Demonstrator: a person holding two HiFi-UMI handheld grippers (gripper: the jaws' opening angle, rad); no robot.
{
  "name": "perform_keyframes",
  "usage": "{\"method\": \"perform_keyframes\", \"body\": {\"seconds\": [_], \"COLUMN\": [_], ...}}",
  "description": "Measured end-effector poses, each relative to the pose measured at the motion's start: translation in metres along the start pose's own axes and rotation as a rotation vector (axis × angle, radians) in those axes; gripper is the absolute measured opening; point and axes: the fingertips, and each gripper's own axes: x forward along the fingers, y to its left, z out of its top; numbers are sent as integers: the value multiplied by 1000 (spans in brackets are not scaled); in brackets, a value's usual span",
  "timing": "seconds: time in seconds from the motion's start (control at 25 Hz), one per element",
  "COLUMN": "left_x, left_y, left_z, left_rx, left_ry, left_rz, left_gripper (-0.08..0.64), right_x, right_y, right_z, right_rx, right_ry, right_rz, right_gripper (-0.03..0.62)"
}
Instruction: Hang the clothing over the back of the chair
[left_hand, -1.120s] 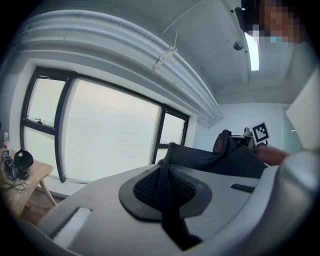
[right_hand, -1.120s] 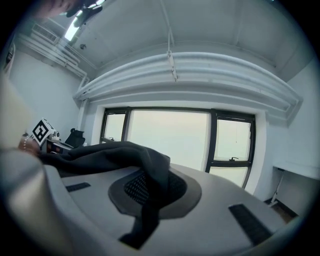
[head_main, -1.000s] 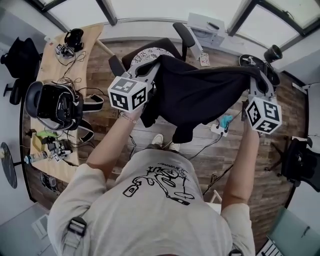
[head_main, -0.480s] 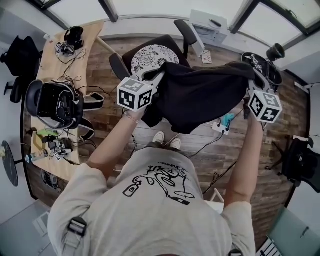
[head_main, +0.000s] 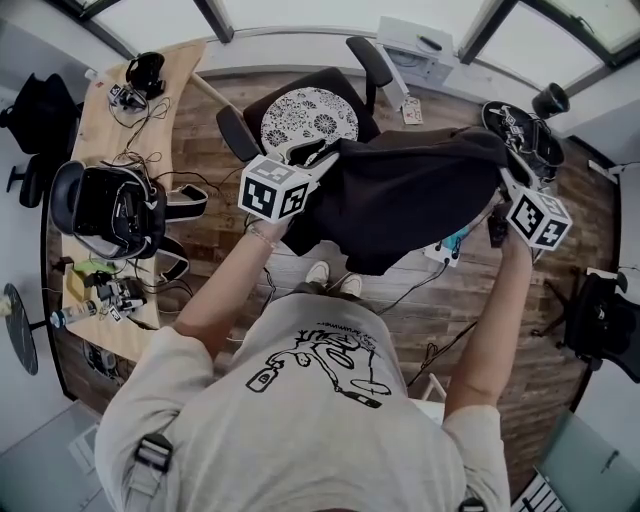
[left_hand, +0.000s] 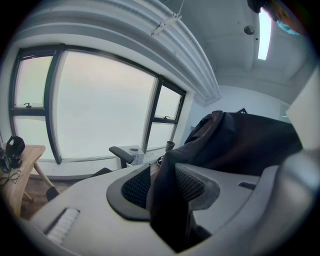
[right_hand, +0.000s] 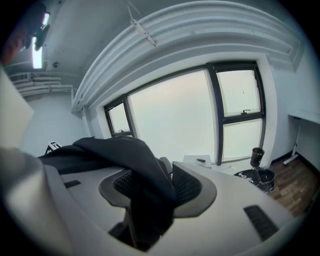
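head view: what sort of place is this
Likely an office or lab: a black swivel chair with a patterned seat, a light wooden desk strewn with cables, and large windows.

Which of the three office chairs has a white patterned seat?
The middle chair, just beyond the dark clothing: its seat is white with a dark pattern. The left-edge chair and the right-edge chair are black.

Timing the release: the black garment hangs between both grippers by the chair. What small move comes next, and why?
Probably draw both back toward you. The left gripper and right gripper are opening their jaws, yet the garment lies between each pair, beside the chair.
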Motion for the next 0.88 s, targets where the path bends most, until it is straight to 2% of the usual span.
{"method": "perform_keyframes", "body": {"seconds": [0.2, 0.32, 0.4, 0.64, 0.88], "left_x": [-2, -9, -17, -46, -75], "left_y": [1, 5, 7, 0, -29], "left_z": [-11, -12, -11, 4, 34], "left_rx": [6, 5, -3, -34, -42], "left_ry": [37, 36, 22, -67, -184], "left_rz": [1, 11, 24, 49, 17], "left_gripper": [152, 152, 152, 152, 112], "right_x": [-24, -43, -55, -86, -116], "right_y": [-8, -10, -6, 15, 52], "right_z": [-15, -19, -19, -8, 10], "right_rx": [129, 147, 125, -26, -82], "right_ry": [-61, -93, -102, -115, -183], "right_rz": [68, 56, 20, -136, -177], "right_gripper": [166, 164, 164, 141, 112]}}
